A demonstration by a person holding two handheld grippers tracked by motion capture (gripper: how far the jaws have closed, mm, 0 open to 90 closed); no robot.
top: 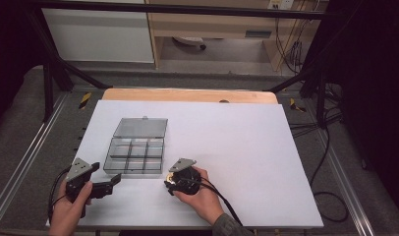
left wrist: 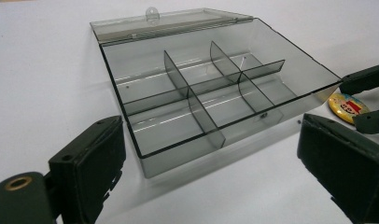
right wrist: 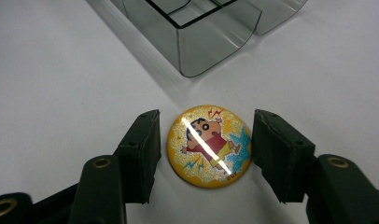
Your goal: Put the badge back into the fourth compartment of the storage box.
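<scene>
A white sheet covers the table (top: pixel 246 147), with a strip of bare wood at its far edge and a black frame around it; cables trail on the grey floor to the right.

On the left half of the sheet we see a smoky clear box (top: pixel 135 156) with its lid (top: pixel 141 127) thrown back flat behind it. Dividers split the box into small compartments, and in the left gripper view they look bare.

Our right gripper (top: pixel 172 181) is low over the sheet, just off the box's near right corner. In the right gripper view a round yellow badge (right wrist: pixel 209 145) with a cartoon figure lies flat on the sheet between the jaws. The jaws sit close on either side of it, the right one about at its rim, the left one with a thin gap showing; we take them as not pressing on the badge yet, so it is bracketed rather than gripped. The box corner (right wrist: pixel 211 42) stands just beyond the badge, apart from it.

Our left gripper (top: pixel 116 180) hovers near the box's near left corner, pointing toward it. In its own view the jaws stand wide apart with nothing between them, the box (left wrist: pixel 211 93) straight ahead, and the badge (left wrist: pixel 348 106) off to the right beside the other gripper's jaw tips.
</scene>
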